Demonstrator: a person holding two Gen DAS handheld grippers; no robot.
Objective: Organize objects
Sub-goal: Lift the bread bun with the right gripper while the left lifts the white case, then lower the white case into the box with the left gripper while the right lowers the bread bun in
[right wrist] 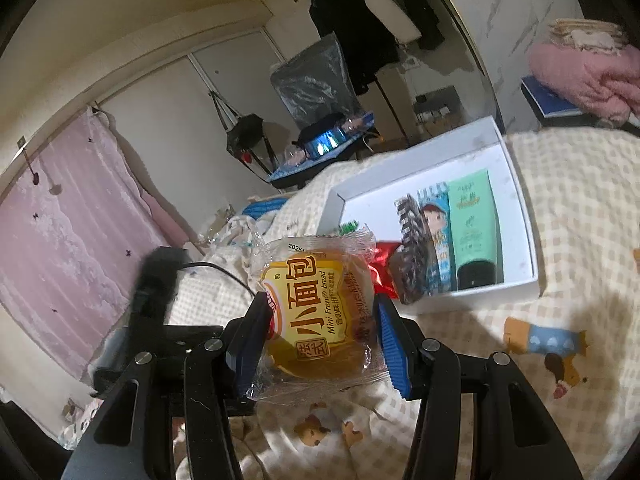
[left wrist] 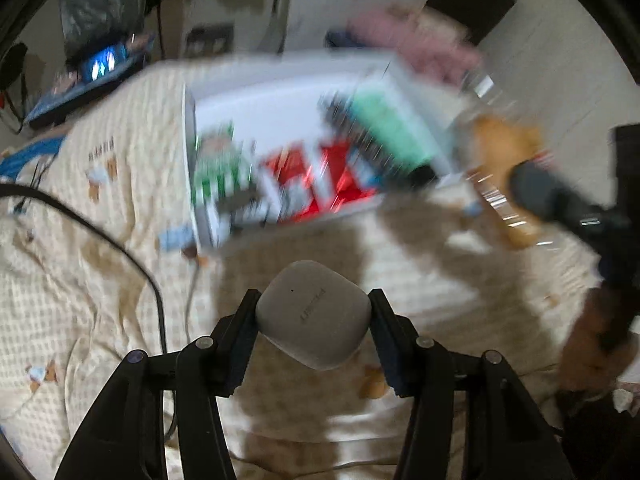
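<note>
1. Left gripper (left wrist: 314, 320): jaws clamped on a grey rounded case (left wrist: 312, 314), w/ both pads pressing its sides. Case is held up off the bedspread (left wrist: 100, 280).
2. Right gripper (right wrist: 318, 336): jaws clamped on a wrapped mini bread (right wrist: 318, 316), clear wrapper w/ yellow label, held above the bed.
3. White box (right wrist: 520, 280) lies open on the bedspread, just beyond the bread in the right wrist view.
4. In the box, along its right side: green tube (right wrist: 474, 226) w/ black cap, next to it a blue carton (right wrist: 438, 236) w/ cartoon figure, then a dark comb-like item (right wrist: 412, 248). A red packet (right wrist: 382, 264) shows behind the bread.
5. Left wrist view is motion-blurred; the box (left wrist: 240, 96) shows w/ a green-white packet (left wrist: 218, 168) at its near-left corner, red packet (left wrist: 320, 176) mid, and green tube (left wrist: 388, 128) on the right.
6. The bread (left wrist: 504, 168) and right gripper appear blurred at right edge of left view, beside the box.
7. Black cable (left wrist: 120, 248) runs across the bedspread, left of the case.
8. Pink blanket (right wrist: 592, 72) lies folded beyond the box.
</note>
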